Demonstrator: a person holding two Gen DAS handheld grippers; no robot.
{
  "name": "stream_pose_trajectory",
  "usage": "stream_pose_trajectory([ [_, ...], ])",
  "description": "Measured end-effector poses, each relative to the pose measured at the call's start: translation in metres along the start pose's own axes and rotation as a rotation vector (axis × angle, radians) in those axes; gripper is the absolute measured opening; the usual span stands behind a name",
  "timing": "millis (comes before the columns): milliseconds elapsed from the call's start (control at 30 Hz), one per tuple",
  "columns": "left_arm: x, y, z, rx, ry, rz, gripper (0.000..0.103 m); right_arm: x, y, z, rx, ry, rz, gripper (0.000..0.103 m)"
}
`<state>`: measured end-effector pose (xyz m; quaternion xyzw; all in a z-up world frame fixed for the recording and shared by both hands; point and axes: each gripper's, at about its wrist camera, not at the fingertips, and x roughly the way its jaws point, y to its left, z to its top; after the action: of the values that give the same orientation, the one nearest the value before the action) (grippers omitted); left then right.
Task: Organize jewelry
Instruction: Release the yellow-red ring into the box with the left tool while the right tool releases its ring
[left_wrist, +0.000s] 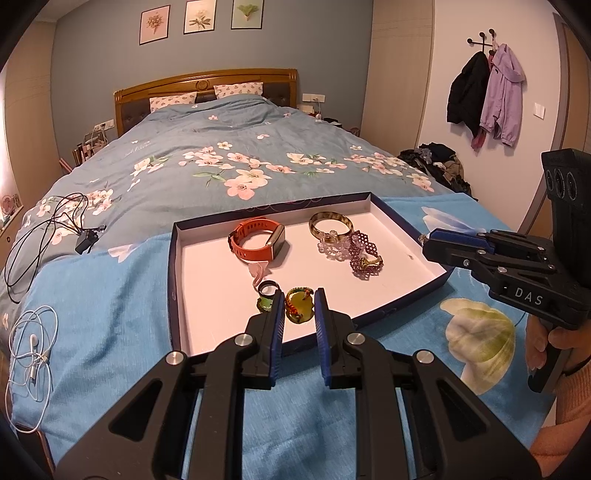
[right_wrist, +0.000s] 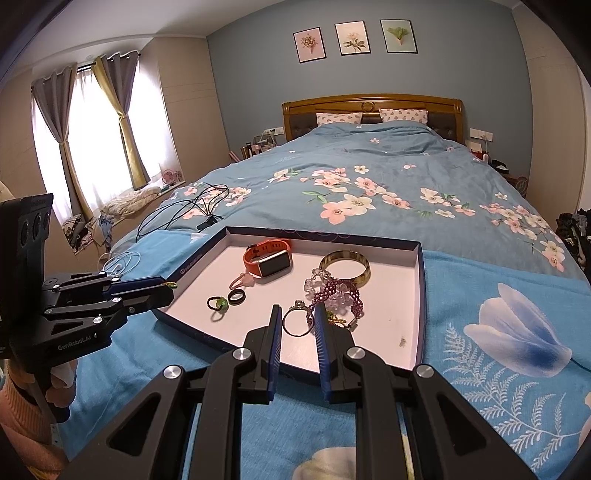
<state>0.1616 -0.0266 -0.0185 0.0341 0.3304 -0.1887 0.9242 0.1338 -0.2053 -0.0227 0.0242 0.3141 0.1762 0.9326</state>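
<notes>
Jewelry lies in the shallow box (left_wrist: 176, 266) on the bed (left_wrist: 229, 140); left tool (left_wrist: 300, 301) pinches a green corded pendant (left_wrist: 301, 308), right tool (right_wrist: 298, 320) a thin ring (right_wrist: 297, 322); beaded bracelets (right_wrist: 340, 291) crowd alongside.

Jewelry count, tray on the bed

One tray (right_wrist: 419, 295), one watch (right_wrist: 267, 260), one bangle (right_wrist: 345, 267); at twelve o'clock, two pillows (right_wrist: 338, 118) and three pictures (right_wrist: 352, 38).

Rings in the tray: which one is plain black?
The black band, lying flat just right of the green-beaded ring. The thin metal ring near the right tongs is bare wire.
</notes>
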Motion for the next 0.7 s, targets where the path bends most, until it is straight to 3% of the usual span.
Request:
stream_pose_trajectory([
  [700,0.010,0.003,0.007,0.001,-0.001,0.017,0.016,0.010,-0.006,0.002,0.011,0.007,-0.012,0.016],
])
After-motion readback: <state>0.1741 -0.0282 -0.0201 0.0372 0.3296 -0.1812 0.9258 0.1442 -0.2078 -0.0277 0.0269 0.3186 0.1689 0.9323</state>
